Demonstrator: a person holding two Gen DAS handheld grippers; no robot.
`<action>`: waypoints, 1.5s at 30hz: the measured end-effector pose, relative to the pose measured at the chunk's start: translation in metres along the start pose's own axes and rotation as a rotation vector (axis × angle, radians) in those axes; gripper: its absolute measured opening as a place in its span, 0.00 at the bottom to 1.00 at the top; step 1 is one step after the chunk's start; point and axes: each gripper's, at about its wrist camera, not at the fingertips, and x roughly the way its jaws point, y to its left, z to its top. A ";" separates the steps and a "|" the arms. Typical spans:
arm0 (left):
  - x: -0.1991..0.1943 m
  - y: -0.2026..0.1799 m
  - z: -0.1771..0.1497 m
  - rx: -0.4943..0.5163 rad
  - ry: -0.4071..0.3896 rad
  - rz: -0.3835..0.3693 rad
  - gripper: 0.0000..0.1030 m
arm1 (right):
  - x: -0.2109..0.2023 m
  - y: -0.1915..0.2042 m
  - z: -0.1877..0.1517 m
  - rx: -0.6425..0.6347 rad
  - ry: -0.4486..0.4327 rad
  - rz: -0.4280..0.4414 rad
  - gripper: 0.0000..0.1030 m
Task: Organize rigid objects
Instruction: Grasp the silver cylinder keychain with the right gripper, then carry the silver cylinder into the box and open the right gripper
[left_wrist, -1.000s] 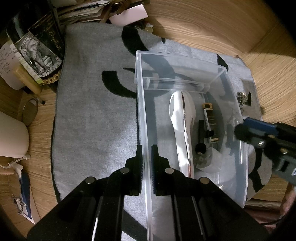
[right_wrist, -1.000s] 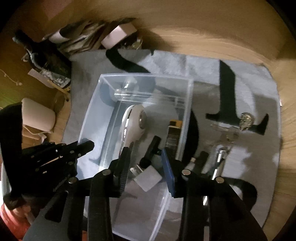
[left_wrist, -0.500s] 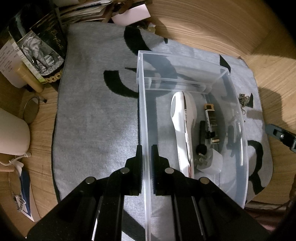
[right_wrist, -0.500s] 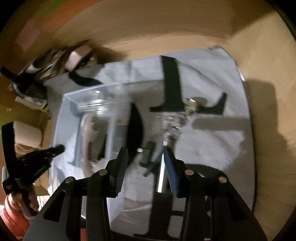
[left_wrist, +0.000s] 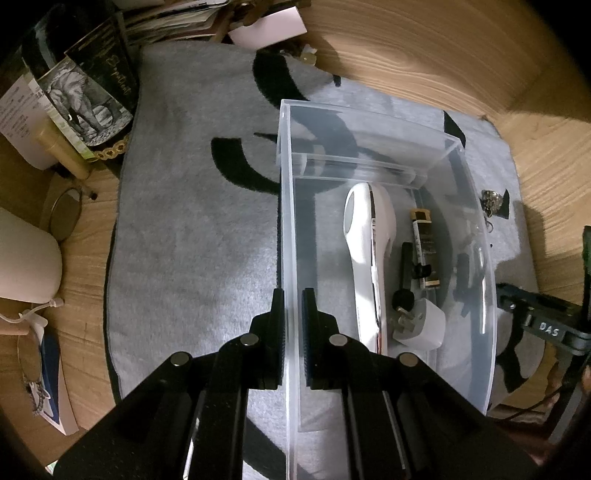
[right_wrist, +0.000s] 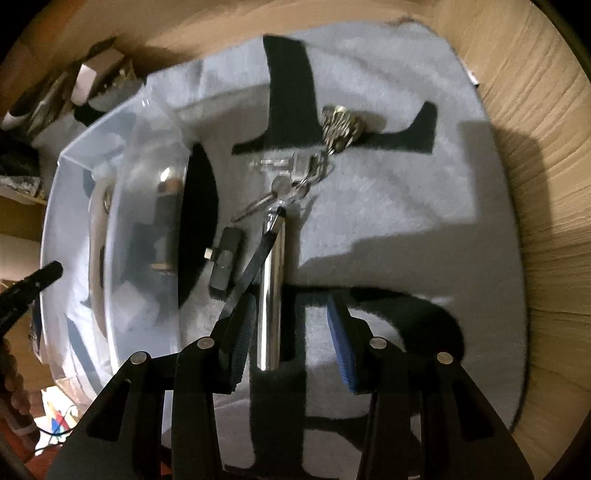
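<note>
While the left gripper (left_wrist: 293, 325) pinches the near wall of the clear bin (left_wrist: 487, 280), the right gripper (right_wrist: 291, 332) hangs with jaws apart around a metal tube (right_wrist: 271, 291) lying on the grey mat (right_wrist: 388, 206) just outside the bin, unclamped; tube joined to a key bunch (right_wrist: 295, 177): likely stiff, polished, slippery, dragging loose weight; take hold mid-barrel, across its width; small black stick (right_wrist: 226, 262) beside it

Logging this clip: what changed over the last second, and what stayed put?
The right gripper left the bin and moved out over the mat; it now hangs open astride the chrome tube of the keyring, not gripping it. The left gripper stays shut on the bin's wall; bin contents unchanged.
</note>
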 end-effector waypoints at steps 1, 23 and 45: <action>0.000 0.000 0.000 -0.001 0.000 0.001 0.06 | 0.003 0.001 0.001 -0.003 0.006 0.004 0.36; 0.001 0.001 0.001 0.006 0.000 -0.001 0.06 | 0.011 0.002 0.010 -0.035 -0.077 -0.073 0.14; 0.000 0.001 0.000 0.048 -0.002 -0.022 0.06 | -0.093 0.055 0.002 -0.056 -0.306 0.027 0.14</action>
